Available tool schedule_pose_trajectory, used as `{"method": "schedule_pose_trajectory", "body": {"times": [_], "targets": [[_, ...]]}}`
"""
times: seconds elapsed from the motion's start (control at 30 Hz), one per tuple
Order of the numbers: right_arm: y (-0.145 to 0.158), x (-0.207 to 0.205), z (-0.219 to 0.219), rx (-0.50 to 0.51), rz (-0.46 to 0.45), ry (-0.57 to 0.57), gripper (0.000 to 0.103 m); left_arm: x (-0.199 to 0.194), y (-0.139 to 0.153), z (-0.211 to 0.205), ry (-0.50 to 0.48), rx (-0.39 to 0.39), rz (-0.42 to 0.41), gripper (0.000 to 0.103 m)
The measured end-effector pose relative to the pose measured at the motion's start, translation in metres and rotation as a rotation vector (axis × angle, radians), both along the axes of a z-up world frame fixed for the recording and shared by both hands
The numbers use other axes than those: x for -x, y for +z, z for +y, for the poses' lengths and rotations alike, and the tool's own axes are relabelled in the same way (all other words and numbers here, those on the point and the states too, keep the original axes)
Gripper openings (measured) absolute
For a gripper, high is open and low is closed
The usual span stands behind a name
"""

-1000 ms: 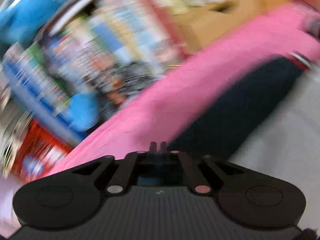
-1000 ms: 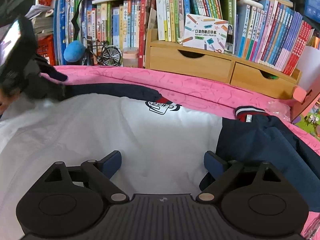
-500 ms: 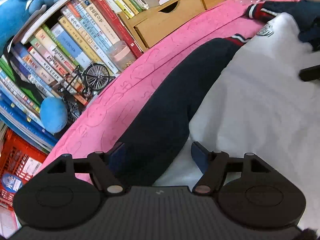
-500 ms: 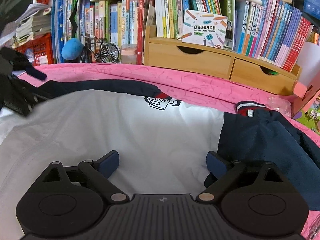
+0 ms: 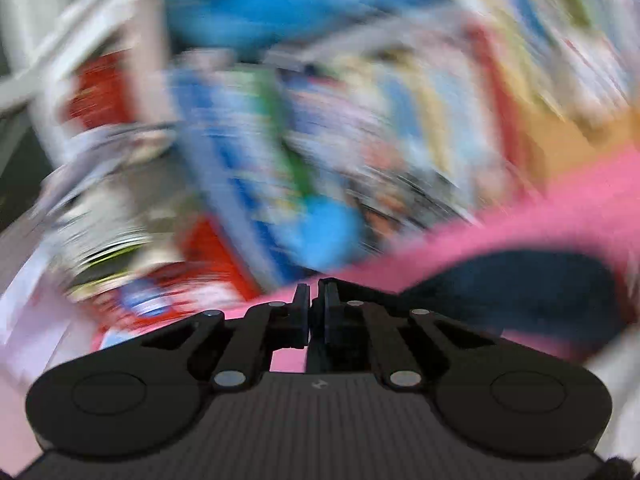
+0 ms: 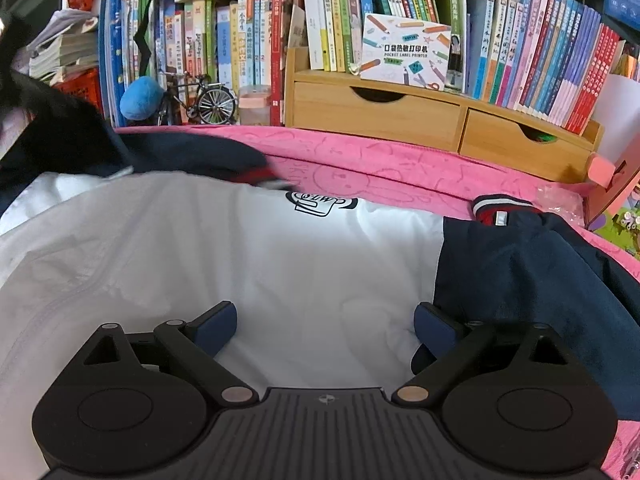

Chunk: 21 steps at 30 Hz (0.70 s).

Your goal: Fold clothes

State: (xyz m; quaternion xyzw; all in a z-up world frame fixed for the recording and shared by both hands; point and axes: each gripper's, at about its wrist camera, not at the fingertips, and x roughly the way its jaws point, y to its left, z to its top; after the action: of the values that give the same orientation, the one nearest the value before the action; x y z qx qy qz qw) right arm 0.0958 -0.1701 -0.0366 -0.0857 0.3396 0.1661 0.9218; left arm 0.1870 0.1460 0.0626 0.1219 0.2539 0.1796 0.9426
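Observation:
A white jacket body (image 6: 248, 264) with navy sleeves lies on the pink cloth (image 6: 400, 168). Its left navy sleeve (image 6: 188, 152) is lifted at the far left, with the red-striped cuff (image 6: 260, 176) trailing. The right navy sleeve (image 6: 532, 264) lies folded at the right. My right gripper (image 6: 325, 322) is open and empty over the white body. My left gripper (image 5: 317, 304) is shut in the blurred left wrist view, with the navy sleeve (image 5: 520, 288) just to its right; whether cloth is pinched between the jaws does not show.
A bookshelf (image 6: 248, 40) and a wooden drawer unit (image 6: 440, 116) line the back. A model bicycle (image 6: 200, 98) and a blue plush (image 6: 140, 98) stand at the back left. A pink box (image 6: 616, 184) is at the right edge.
My left gripper went from open over the navy sleeve to shut and now swings fast. The left sleeve has lifted and its cuff has slid left. The right gripper stays still.

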Motion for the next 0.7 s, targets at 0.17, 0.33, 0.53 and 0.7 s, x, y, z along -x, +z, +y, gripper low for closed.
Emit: {"method": "schedule_pose_trajectory", "body": {"times": [0.17,0.33,0.53,0.7], "targets": [[0.009,0.002,-0.008,-0.036,-0.018,0.006,0.096,0.029,0.019,0.075,0.195,0.057,-0.013,0.007],[0.034,-0.039,-0.005,-0.103,-0.029,0.033,0.098,0.057,-0.018,0.093,0.176,0.095,0.165,0.020],[0.030,-0.096,0.032,-0.104,0.123,0.117,0.103,0.101,-0.028,0.074,0.013,0.304,0.200,0.034],[0.044,-0.075,0.029,-0.168,0.134,0.160,0.050,0.136,-0.013,0.046,-0.138,0.337,0.117,0.062]]}}
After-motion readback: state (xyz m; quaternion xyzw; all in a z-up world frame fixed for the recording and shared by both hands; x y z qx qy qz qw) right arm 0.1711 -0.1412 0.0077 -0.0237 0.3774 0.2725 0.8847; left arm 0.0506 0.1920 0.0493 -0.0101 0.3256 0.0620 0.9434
